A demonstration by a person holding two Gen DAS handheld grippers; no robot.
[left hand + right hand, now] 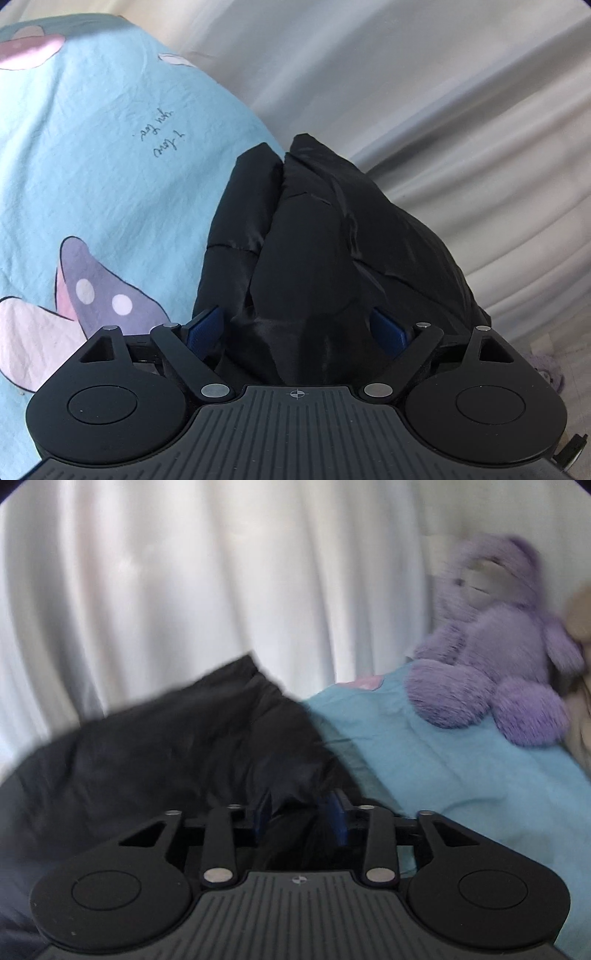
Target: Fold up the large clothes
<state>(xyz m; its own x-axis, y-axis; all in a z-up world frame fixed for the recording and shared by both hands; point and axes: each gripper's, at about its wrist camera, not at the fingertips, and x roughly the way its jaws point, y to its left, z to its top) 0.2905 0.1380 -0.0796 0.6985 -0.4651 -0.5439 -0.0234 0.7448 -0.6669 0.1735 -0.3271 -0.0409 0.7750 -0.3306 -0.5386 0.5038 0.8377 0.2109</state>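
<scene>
A large black padded jacket lies bunched on a light blue bedsheet. In the left wrist view my left gripper has its blue pads wide apart with a thick fold of the jacket between them; the pads touch the cloth on both sides. In the right wrist view the jacket spreads to the left, and my right gripper is shut on a fold of it, its blue pads close together. The view is blurred.
A purple plush bear sits on the bedsheet at the right, against the white curtain. The curtain also hangs behind the bed in the left wrist view. The sheet has cartoon prints.
</scene>
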